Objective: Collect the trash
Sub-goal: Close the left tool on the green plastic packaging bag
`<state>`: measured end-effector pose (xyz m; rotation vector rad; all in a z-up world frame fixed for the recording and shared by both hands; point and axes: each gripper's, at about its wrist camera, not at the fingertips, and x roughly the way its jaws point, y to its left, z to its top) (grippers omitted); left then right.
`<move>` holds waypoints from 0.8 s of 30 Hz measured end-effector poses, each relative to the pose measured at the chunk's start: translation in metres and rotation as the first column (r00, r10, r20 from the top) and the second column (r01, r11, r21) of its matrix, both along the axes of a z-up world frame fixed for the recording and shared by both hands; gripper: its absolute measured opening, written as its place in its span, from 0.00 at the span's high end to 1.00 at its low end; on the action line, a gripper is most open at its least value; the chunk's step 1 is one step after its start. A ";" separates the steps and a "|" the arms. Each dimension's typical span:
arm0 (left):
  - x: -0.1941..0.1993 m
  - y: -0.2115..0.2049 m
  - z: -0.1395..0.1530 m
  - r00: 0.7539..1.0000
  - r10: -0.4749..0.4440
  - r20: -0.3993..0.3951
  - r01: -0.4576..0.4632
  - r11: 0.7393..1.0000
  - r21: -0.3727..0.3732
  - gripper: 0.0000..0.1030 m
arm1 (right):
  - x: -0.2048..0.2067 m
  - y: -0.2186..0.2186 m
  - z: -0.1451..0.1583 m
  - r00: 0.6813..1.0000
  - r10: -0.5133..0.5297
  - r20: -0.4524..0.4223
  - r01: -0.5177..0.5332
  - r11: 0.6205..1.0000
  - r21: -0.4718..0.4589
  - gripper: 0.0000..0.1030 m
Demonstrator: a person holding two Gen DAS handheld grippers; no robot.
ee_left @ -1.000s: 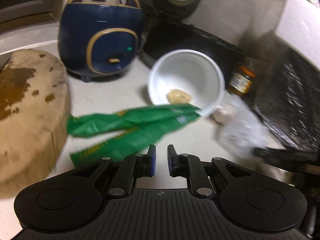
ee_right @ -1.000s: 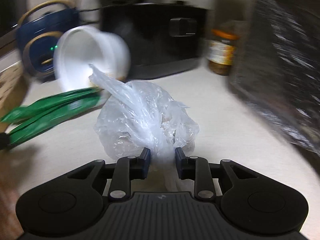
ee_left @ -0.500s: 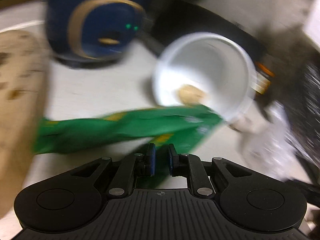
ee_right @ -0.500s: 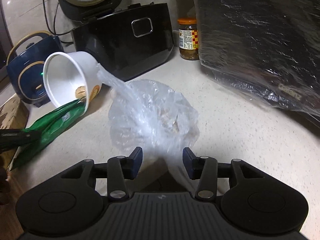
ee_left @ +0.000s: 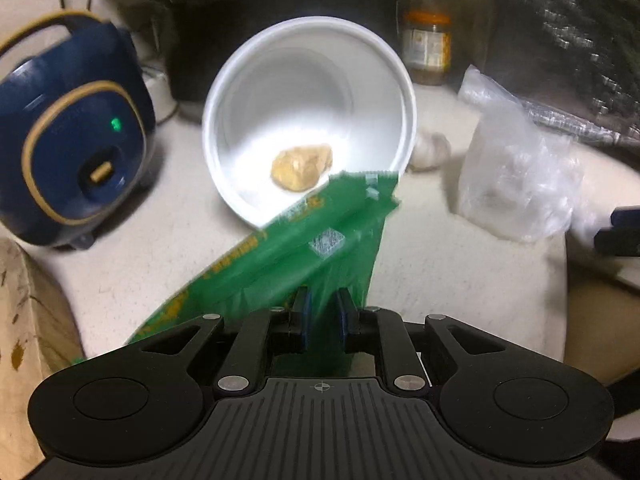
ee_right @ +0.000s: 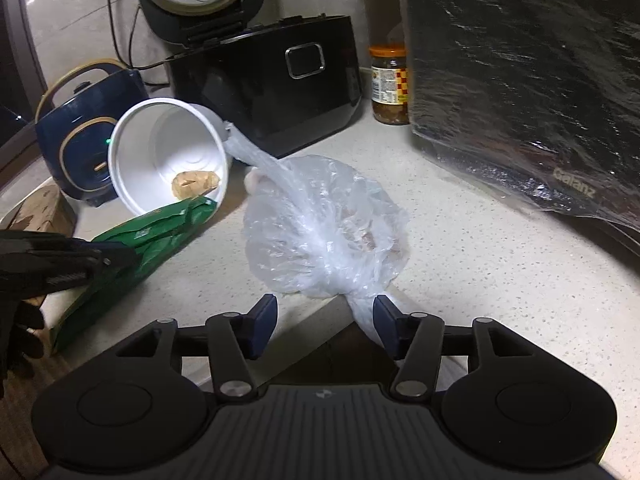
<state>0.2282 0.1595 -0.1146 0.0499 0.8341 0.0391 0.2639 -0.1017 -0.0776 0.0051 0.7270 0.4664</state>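
Observation:
A long green wrapper (ee_left: pixel 304 240) lies on the pale counter with its far end at the mouth of a white cup (ee_left: pixel 308 60). The cup is tipped on its side and has a tan lump (ee_left: pixel 302 168) inside. My left gripper (ee_left: pixel 322 304) straddles the wrapper; its jaws are opening slightly and stand narrowly apart, not pinching it. The right wrist view shows the wrapper (ee_right: pixel 160 232) and the left gripper (ee_right: pixel 116 258) at the left. A knotted clear plastic bag (ee_right: pixel 328 220) sits at the counter edge. My right gripper (ee_right: pixel 324 312) is opening, with the bag's neck against its right finger.
A blue rice cooker (ee_left: pixel 72 140) stands at the left, a black cooker (ee_right: pixel 272 80) and a jar (ee_right: pixel 390 88) at the back. A film-wrapped microwave (ee_right: pixel 520 80) fills the right. A garlic bulb (ee_left: pixel 430 150) lies behind the cup. A wooden board (ee_left: pixel 24 300) is at the near left.
The left gripper came forward and rolled, so the green wrapper now sits between its jaws. The right jaws opened wide and let go of the bag's neck.

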 end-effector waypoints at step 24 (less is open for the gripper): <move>-0.007 -0.018 -0.001 0.971 -0.239 0.007 0.239 0.971 0.029 0.70 | 0.018 0.024 0.004 0.998 -0.020 0.053 0.023 0.998 -0.054 0.44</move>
